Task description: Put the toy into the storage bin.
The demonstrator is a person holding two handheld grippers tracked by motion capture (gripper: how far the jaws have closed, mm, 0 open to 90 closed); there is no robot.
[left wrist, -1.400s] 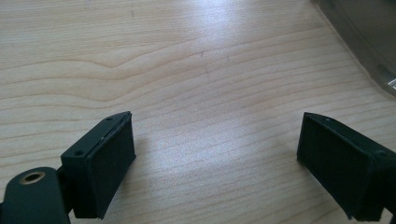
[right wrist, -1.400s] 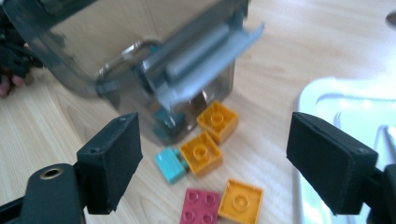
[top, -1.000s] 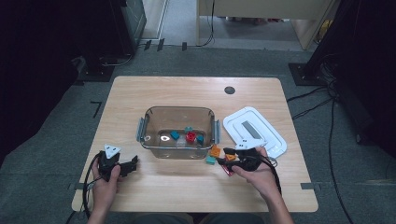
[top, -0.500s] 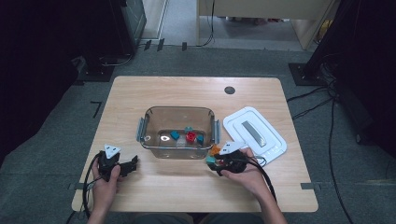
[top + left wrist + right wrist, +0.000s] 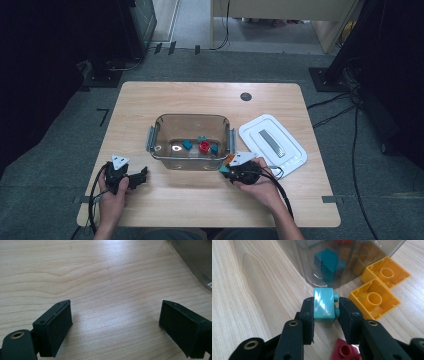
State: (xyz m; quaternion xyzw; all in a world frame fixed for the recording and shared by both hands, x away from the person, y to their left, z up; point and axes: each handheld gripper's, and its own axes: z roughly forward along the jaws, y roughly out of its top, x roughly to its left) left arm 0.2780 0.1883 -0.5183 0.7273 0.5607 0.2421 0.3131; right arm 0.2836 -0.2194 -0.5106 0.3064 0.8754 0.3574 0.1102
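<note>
Here the teal brick (image 5: 324, 305) is clamped in the right tongs (image 5: 325, 311) on the counter (image 5: 249, 302) beside the clear tub (image 5: 192, 142); a slip from its studded side is likely; the left tongs (image 5: 115, 325) are held apart, empty.

A white lid (image 5: 272, 145) is lying flat on the wooden counter (image 5: 200, 97), just right of the clear bin. A round dark grommet (image 5: 245, 96) is sitting near the counter's far edge. Black cables (image 5: 330, 102) are trailing across the grey floor (image 5: 60, 135) at right.
</note>
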